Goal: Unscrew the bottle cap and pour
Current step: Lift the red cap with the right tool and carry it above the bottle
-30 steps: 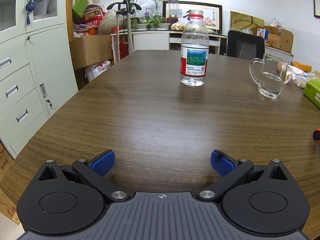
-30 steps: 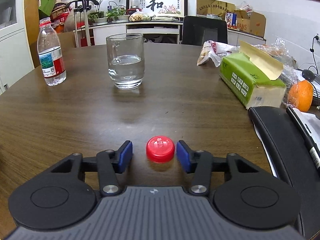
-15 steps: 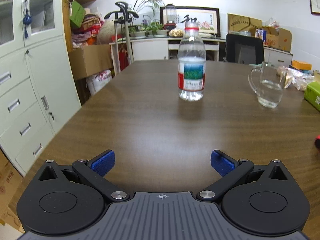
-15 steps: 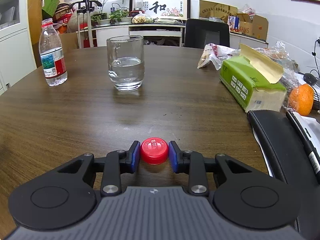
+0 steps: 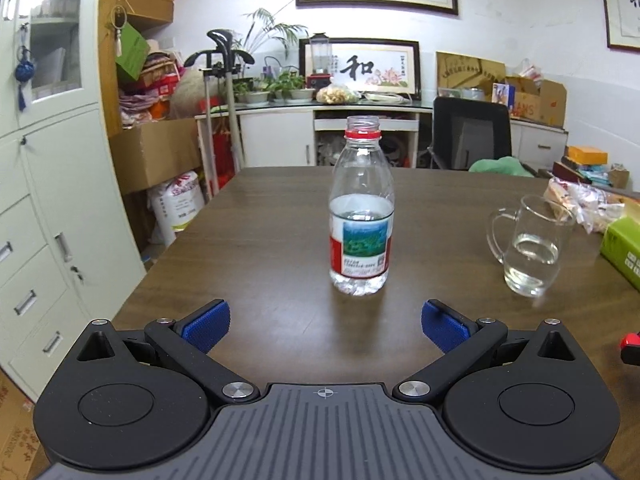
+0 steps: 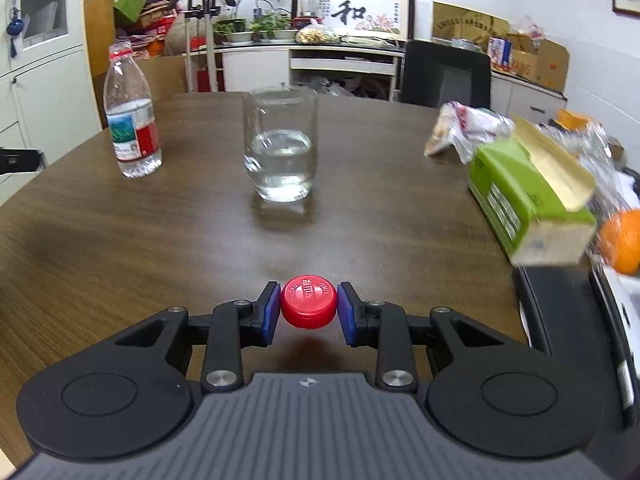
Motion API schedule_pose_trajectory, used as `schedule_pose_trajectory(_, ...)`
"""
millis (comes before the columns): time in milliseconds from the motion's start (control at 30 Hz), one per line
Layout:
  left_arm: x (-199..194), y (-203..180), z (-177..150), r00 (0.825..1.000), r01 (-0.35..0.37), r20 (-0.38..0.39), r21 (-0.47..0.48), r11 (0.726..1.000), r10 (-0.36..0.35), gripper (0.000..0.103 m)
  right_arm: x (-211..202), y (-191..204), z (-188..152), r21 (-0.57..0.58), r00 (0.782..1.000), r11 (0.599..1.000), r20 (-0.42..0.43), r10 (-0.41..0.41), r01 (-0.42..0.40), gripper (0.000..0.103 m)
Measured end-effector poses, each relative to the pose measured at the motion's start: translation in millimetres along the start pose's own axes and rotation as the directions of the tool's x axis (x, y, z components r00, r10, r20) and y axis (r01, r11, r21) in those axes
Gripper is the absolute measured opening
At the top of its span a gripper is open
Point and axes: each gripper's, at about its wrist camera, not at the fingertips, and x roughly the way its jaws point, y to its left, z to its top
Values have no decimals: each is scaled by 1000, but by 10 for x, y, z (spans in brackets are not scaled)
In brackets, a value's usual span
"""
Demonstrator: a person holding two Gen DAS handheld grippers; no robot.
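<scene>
Red cap (image 6: 308,306) sits pinched between the pads of your right gripper (image 6: 308,312) just above the table (image 6: 160,232); your left gripper (image 5: 325,326) gapes wide before the uncapped bottle (image 5: 362,216), so a crooked squeeze could tip it toward the glass (image 5: 528,246).

**Materials and surfaces on the bench**

The bench (image 6: 120,240) is dark wood grain with a soft sheen. The bottle (image 5: 361,216) is thin clear plastic with a glossy printed label. The mug (image 6: 281,144) is smooth clear glass. The cap (image 6: 308,301) is red plastic, ribbed at its side. The box (image 6: 524,200) is green cardboard.
</scene>
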Motion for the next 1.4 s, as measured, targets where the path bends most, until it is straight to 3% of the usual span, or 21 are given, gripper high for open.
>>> schedule_pose_trajectory(300, 362, -29, 78, 998, 59, 20, 56, 997, -61, 103, 6, 300, 678, -65, 985, 985, 52, 163, -159, 32)
schedule_pose_trajectory(567, 597, 98, 87, 992, 122, 24, 54, 991, -123, 103, 159, 853, 1713, -159, 940, 934, 71, 333, -319, 32)
schedule_pose_trajectory(867, 753, 191, 12, 989, 146, -42, 45, 988, -144, 103, 592, 1527, 2577, -226, 926, 902, 1, 378, -368, 32)
schedule_pose_trajectory(1033, 667, 282, 48, 990, 137, -11, 34, 990, -137, 103, 791, 1694, 2754, -217, 926, 901, -42, 376, -376, 32)
schedule_pose_trajectory(1267, 696, 351, 90, 991, 135, -17, 16, 991, -134, 103, 921, 1839, 2674, -237, 947, 917, -69, 314, -321, 32)
schedule_pose_trajectory(1400, 690, 367, 110, 991, 132, -16, 6, 991, -132, 103, 933, 1854, 2622, -237, 948, 918, -65, 311, -318, 32)
